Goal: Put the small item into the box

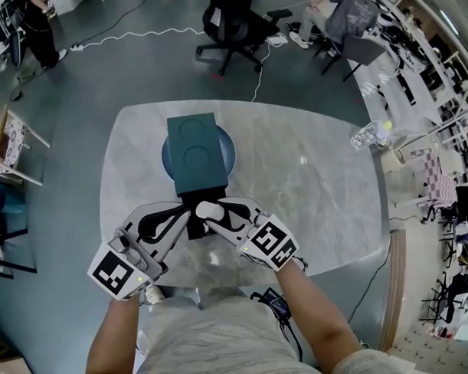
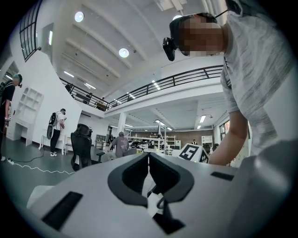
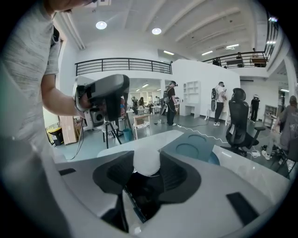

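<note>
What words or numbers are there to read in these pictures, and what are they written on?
No words or numbers can be read anywhere.
The cubes on the left claw and right claw show only black-and-white square patterns, not letters.
The teal box has two round shapes on its top and no print.
The small white item held in the right claw shows no print.

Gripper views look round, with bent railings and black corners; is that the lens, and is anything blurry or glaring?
Left gripper view, right gripper view: yes, a wide-angle lens bows lines and darkens corners; the near foreground, small white item included, is soft. Head view: pale ceiling-light glare on the table.
</note>
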`<state>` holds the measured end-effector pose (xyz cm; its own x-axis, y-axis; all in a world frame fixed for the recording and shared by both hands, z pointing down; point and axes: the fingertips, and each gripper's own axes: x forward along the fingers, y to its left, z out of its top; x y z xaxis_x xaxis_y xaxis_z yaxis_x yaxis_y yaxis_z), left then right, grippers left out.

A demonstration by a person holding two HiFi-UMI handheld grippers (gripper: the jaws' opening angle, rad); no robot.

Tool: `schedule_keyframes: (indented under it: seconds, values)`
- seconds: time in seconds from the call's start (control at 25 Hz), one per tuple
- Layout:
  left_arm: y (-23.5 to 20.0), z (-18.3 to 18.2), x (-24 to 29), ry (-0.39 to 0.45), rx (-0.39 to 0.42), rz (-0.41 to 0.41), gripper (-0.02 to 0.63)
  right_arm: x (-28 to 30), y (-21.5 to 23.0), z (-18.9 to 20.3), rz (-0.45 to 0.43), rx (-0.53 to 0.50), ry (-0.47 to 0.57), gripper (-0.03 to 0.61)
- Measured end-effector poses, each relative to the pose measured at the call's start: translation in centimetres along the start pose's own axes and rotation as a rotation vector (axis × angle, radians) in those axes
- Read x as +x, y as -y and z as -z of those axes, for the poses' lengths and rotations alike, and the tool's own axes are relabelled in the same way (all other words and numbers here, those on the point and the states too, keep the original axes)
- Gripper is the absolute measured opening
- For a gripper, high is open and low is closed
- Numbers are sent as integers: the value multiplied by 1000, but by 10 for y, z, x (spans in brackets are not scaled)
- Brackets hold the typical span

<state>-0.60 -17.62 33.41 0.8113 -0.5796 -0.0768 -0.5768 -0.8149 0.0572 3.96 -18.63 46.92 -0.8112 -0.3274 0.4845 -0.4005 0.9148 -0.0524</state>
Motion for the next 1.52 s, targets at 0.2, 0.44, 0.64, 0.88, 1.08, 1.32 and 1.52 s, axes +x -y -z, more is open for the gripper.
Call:
schedule_keyframes:
  seconds: [0.2,0.44,0.64,0.88,1.08,1.32,1.52]
  values:
    - [2,3,2,-15,-13,2,21,10,3,20,-11,-14,-67,186]
    - [0,3,0,-19,-13,7,21,23,6,34,-20,-23,-122,186]
    - [-4,-2,0,1,1,10,21,33,7,45,-29,-39,-177,186]
    - [-7,3,-1,-7,0,8,22,46,6,60,-43,-84,-275,186]
    - [-6,1,2,-7,-9,21,23,51,6,66,-47,-131,-343,187]
    - [-6,3,1,-12,-10,25,21,58,5,77,-56,-155,-402,187]
    - [-8,-1,-1,-4,-17,28,21,61,7,82,-55,-182,-443,187]
